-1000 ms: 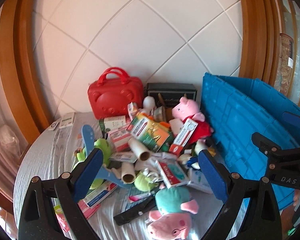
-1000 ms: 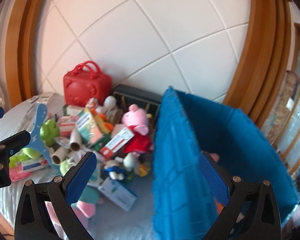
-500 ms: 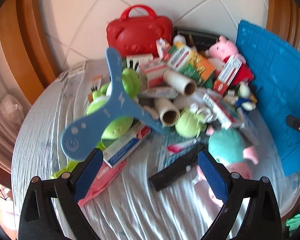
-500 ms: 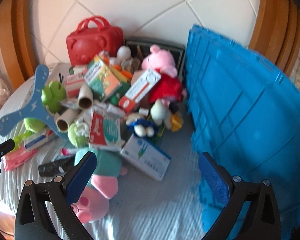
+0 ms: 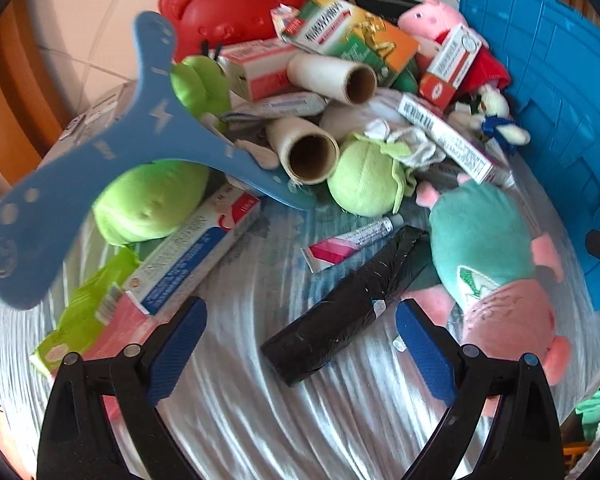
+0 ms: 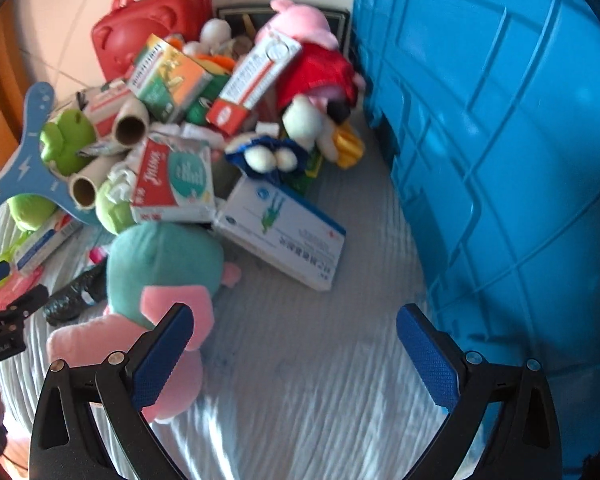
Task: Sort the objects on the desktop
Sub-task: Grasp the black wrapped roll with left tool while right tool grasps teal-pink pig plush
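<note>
A heap of toys and boxes covers the round table (image 5: 260,420). My left gripper (image 5: 300,344) is open just above a black wrapped roll (image 5: 340,312), which lies between its fingers. A teal and pink pig plush (image 5: 488,256) lies to the right of that roll, a blue boomerang (image 5: 100,168) to the left. My right gripper (image 6: 294,350) is open over bare cloth, with the pig plush (image 6: 160,264) by its left finger and the blue crate (image 6: 500,160) to its right. A white and blue medicine box (image 6: 280,232) lies ahead of it.
A red case (image 5: 228,4) and a dark box stand at the back against the tiled wall. Cardboard tubes (image 5: 308,152), green plush balls (image 5: 364,184), a toothpaste box (image 5: 196,252) and a small tube (image 5: 348,244) crowd the heap. The table edge curves close in front.
Both grippers have tilted down and moved closer to the heap. The left one now straddles the black roll; the right one has come down beside the pig plush and the crate wall.
</note>
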`<action>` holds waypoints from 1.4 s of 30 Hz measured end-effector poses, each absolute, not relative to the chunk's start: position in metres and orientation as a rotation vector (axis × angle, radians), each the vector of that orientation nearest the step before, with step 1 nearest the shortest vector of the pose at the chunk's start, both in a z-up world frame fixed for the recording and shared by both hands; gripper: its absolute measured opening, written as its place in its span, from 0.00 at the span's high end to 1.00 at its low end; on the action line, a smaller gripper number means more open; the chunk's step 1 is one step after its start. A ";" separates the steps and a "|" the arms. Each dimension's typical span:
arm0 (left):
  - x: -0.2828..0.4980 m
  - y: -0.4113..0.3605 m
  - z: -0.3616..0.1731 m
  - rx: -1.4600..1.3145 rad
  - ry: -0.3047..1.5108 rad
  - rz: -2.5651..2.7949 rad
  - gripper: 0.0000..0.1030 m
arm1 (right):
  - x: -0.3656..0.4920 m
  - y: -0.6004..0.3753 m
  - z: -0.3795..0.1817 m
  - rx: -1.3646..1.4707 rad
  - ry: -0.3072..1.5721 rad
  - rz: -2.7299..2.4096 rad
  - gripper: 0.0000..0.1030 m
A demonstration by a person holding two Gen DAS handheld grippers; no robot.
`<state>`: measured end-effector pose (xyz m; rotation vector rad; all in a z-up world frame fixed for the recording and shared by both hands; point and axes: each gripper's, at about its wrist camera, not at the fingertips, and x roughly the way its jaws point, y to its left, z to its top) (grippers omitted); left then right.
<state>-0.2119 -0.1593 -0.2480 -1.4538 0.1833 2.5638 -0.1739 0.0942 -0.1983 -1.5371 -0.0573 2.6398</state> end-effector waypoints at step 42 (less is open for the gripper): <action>-0.203 -0.199 -0.297 -1.656 0.000 2.583 0.64 | -0.199 0.007 -0.252 -1.831 -0.043 2.728 0.00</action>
